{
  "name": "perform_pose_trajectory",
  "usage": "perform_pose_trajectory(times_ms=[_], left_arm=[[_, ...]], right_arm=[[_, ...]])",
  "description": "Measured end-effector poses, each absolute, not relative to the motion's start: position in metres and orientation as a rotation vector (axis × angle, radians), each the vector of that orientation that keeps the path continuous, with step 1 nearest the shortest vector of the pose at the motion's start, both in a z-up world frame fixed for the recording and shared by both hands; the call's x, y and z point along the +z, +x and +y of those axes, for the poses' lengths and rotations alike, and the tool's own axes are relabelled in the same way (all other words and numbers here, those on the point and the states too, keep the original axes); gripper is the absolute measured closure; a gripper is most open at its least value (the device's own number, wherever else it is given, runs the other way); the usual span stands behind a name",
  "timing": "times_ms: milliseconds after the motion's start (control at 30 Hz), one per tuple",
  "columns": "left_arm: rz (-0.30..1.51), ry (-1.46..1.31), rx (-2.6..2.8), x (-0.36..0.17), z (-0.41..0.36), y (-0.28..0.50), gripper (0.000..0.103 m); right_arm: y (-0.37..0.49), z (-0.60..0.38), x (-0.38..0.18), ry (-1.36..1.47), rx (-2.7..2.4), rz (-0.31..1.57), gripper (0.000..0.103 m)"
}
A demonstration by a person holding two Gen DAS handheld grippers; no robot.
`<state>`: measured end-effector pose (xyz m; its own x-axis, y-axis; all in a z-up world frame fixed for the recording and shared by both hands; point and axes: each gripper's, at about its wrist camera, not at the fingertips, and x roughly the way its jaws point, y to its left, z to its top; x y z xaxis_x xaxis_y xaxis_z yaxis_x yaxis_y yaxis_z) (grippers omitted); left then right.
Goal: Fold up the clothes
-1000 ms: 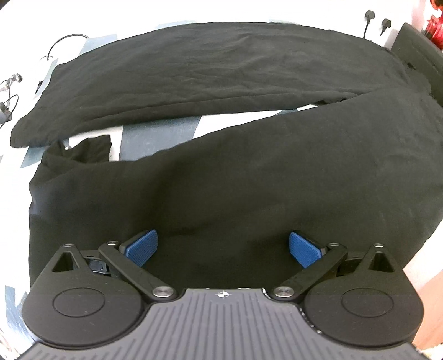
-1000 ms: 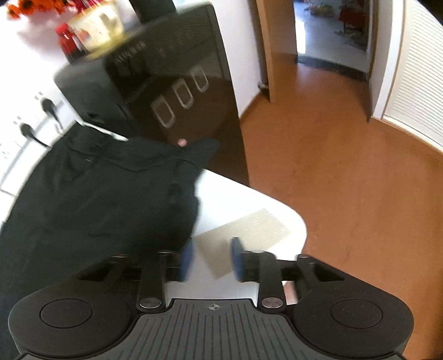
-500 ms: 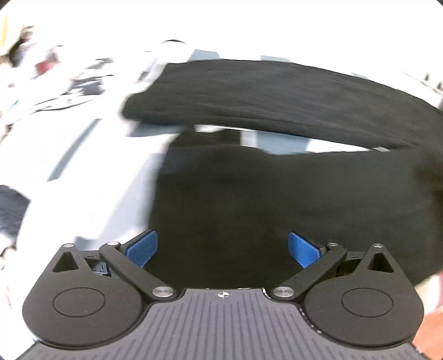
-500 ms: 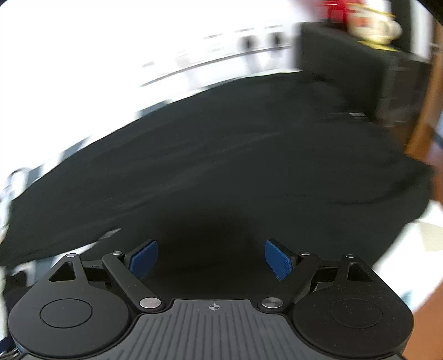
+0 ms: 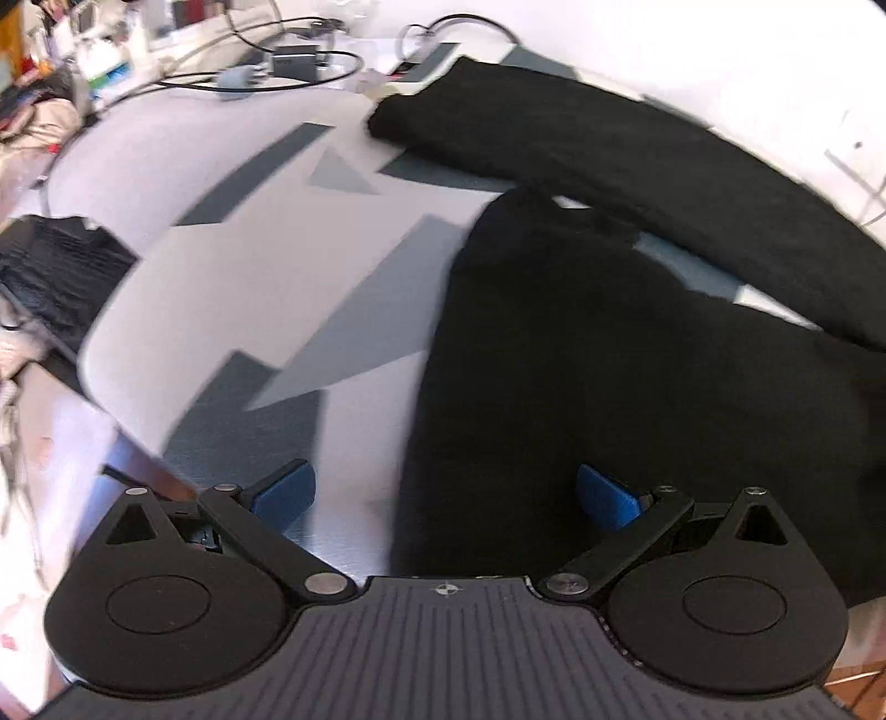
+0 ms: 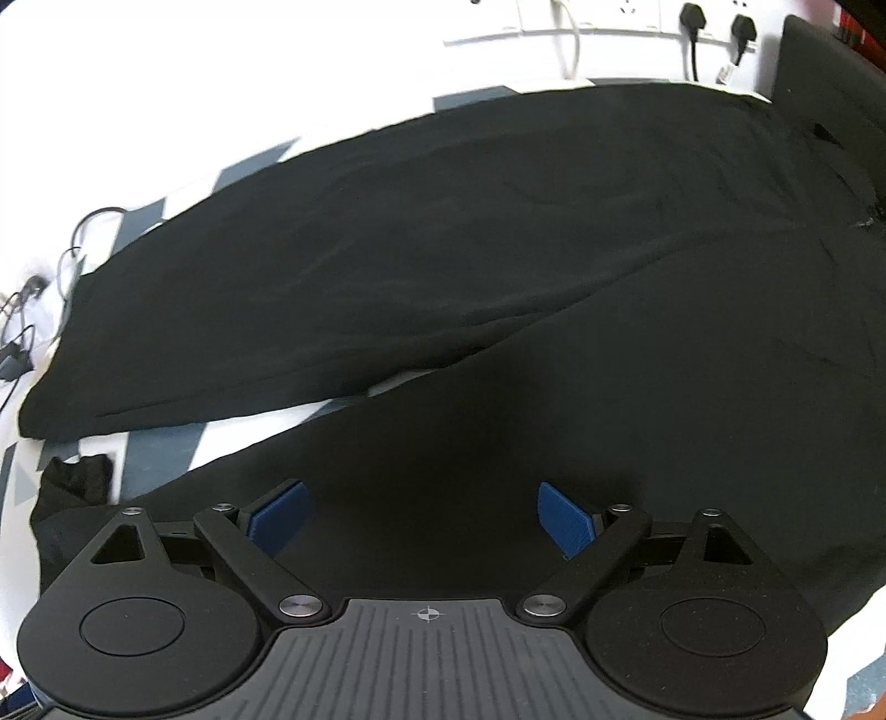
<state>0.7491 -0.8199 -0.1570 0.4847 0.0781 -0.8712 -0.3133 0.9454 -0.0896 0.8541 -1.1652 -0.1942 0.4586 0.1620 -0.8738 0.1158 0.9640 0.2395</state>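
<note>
A pair of black trousers (image 6: 498, 232) lies spread on a white and grey patterned table (image 5: 277, 277), its two legs splayed apart in a V. In the left wrist view the trousers (image 5: 637, 360) fill the right half, with the near leg's cuff end reaching toward the camera. My left gripper (image 5: 443, 495) is open and empty, straddling that leg's left edge just above the cloth. My right gripper (image 6: 423, 518) is open and empty over the near leg's middle.
Cables and a charger (image 5: 293, 55) lie at the table's far left end. A black laptop-like object (image 5: 55, 277) sits left of the table. Wall sockets with plugs (image 6: 714, 22) are behind the table, and a dark cabinet (image 6: 830, 83) stands at the far right.
My left gripper has swung left to the near leg's cuff edge. My right gripper has turned from the table corner and floor to face the trousers, and its jaws have opened wide.
</note>
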Motion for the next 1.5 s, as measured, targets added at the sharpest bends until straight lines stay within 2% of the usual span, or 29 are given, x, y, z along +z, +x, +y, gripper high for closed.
perform_pose_trajectory(times_ms=[67, 100, 167, 200, 300, 733, 967, 1033, 1133, 1333, 1400, 1433, 1500], left_arm=[[1.023, -0.272, 0.223, -0.154, -0.821, 0.751, 0.020], [1.014, -0.283, 0.214, -0.153, -0.821, 0.752, 0.033], [0.996, -0.305, 0.196, -0.150, -0.822, 0.754, 0.061], [0.987, -0.316, 0.187, -0.148, -0.823, 0.755, 0.082], [0.957, -0.344, 0.188, -0.140, -0.822, 0.759, 0.092], [0.859, -0.335, 0.262, -0.124, -0.796, 0.743, 0.094], [0.813, -0.313, 0.298, -0.120, -0.783, 0.731, 0.093], [0.816, -0.289, 0.301, -0.124, -0.786, 0.730, 0.093], [0.813, -0.268, 0.298, -0.125, -0.793, 0.733, 0.094], [0.827, -0.167, 0.244, -0.125, -0.822, 0.746, 0.093], [0.836, -0.141, 0.225, -0.122, -0.833, 0.752, 0.086], [0.841, -0.127, 0.216, -0.121, -0.839, 0.756, 0.074], [0.850, -0.101, 0.197, -0.118, -0.851, 0.762, 0.062]], right_arm=[[0.854, -1.168, -0.192, 0.259, 0.019, 1.094, 0.015], [0.853, -1.170, -0.191, 0.245, 0.012, 1.090, 0.015], [0.852, -1.177, -0.190, 0.211, -0.013, 1.081, 0.015], [0.852, -1.179, -0.192, 0.196, -0.031, 1.079, 0.015], [0.851, -1.191, -0.194, 0.174, -0.078, 1.079, 0.015], [0.834, -1.190, -0.203, 0.281, -0.116, 1.200, 0.011], [0.806, -1.190, -0.197, 0.257, -0.176, 1.185, 0.011], [0.797, -1.204, -0.185, 0.198, -0.256, 1.089, 0.012], [0.785, -1.239, -0.165, 0.126, -0.424, 0.927, 0.007], [0.737, -1.352, -0.153, 0.357, -0.686, 0.733, 0.008], [0.722, -1.380, -0.164, 0.424, -0.721, 0.756, 0.016], [0.715, -1.393, -0.169, 0.470, -0.747, 0.772, 0.016], [0.704, -1.411, -0.178, 0.564, -0.792, 0.786, 0.016]])
